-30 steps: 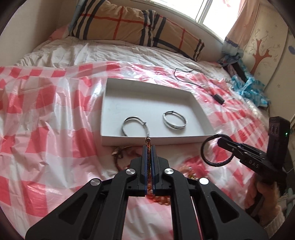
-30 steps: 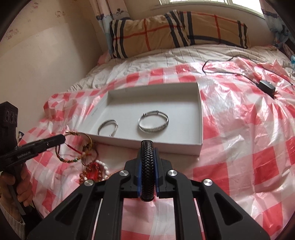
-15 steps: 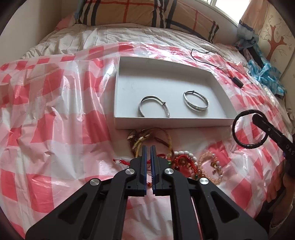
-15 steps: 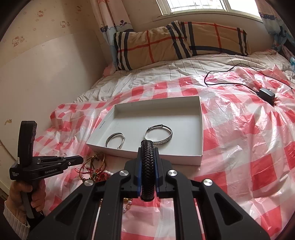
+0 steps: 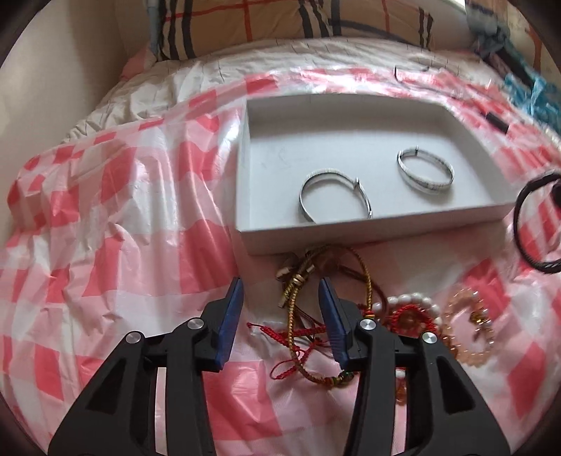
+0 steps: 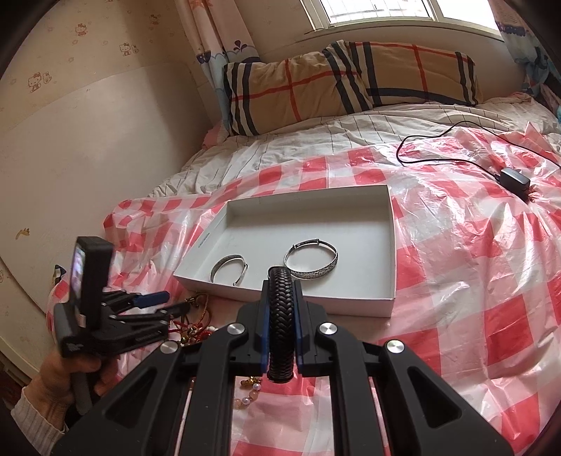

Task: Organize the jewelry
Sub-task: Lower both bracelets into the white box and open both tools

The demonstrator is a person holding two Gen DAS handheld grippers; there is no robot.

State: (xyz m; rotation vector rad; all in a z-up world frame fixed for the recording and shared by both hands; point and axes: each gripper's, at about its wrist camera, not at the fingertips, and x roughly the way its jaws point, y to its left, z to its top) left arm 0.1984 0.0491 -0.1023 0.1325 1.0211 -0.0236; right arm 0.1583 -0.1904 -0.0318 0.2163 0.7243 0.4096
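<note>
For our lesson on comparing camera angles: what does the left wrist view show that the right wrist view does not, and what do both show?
Only the left wrist view: the whole bracelet pile in front of the box, under the open left gripper, whose jaws have just been opening. Only the right wrist view: the window and the black braided bracelet's weave, clamped in the right gripper. Both: white box holding two silver bangles.

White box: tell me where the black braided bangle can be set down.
The white box is bare across its far half and along its right wall, beyond the closed silver bangle. Its near-left corner holds the open silver cuff. In front, the bracelet pile is crowded.
</note>
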